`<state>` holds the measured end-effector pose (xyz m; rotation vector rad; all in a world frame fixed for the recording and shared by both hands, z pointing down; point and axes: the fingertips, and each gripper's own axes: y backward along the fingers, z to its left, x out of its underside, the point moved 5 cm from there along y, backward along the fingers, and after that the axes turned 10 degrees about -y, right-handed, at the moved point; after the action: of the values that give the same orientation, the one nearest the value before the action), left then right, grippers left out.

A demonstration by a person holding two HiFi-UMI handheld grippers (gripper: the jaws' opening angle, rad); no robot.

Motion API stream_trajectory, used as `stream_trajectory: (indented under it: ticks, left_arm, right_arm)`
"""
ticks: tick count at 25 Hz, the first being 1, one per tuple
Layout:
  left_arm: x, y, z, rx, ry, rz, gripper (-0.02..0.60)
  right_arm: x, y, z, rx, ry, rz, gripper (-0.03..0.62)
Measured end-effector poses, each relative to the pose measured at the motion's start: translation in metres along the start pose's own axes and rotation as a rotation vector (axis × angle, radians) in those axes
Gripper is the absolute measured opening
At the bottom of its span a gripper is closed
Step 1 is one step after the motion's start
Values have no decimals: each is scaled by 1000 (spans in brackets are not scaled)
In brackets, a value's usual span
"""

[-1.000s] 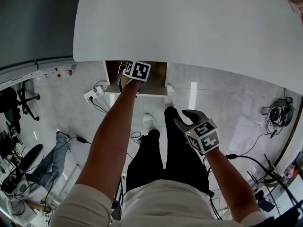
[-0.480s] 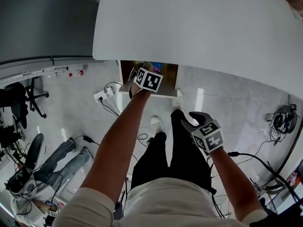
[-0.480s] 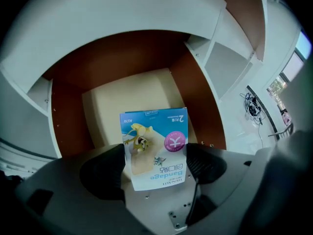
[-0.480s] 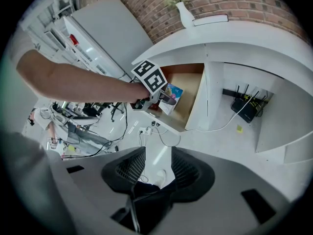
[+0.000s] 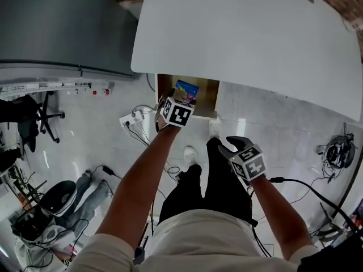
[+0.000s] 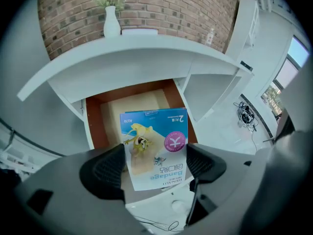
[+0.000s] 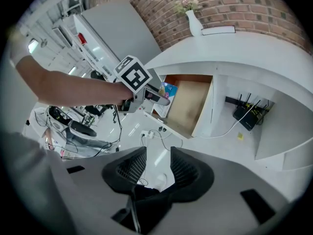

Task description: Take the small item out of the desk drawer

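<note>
A small blue and cream bandage box (image 6: 155, 146) stands between the pads of my left gripper (image 6: 156, 169), which is shut on its sides. It hangs above the open wooden drawer (image 6: 98, 116) under the white desk (image 5: 249, 33). From the head view, the box (image 5: 186, 89) shows just past the left gripper (image 5: 184, 99), over the drawer (image 5: 209, 95). My right gripper (image 5: 229, 144) hangs lower, in front of my legs. Its jaws (image 7: 159, 168) have just been closing a little, but stay open with nothing between them. The right gripper view shows the box (image 7: 168, 89) beside the drawer (image 7: 188, 104).
A white vase (image 6: 111, 23) stands at the desk's back edge by a brick wall. A power strip (image 5: 127, 119) and cables lie on the floor left of the drawer. A router (image 7: 244, 114) sits under the desk. A grey cabinet (image 5: 57, 27) and office chairs (image 5: 31, 115) stand left.
My left gripper has risen out of the drawer with the bandage box, which now shows above the drawer's front. The right gripper has risen slightly.
</note>
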<state>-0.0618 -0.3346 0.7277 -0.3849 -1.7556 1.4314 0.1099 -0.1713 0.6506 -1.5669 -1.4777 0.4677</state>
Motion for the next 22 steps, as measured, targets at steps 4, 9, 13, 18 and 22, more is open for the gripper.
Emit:
stream_trajectory:
  ticks: [4,9,13,18,22]
  left_arm:
    - [8,47,-10,27,20,-47,388]
    - [24,103,-16,73,42,-90,388]
    - [38,146,-22,94,42,-125,388]
    - [50,207,-45,107,49,-156,388]
    - [68,254,-64,116,59,-185,388]
  right_arm:
    - [-2,13,22,10,18,-27,160]
    - [-13,27,52,17,37,-46,107]
    - [-16,42,71,50,54,-59,58]
    - [-8,73,97,38,82,-80,41]
    - [6,95,122,27,68,-118,37]
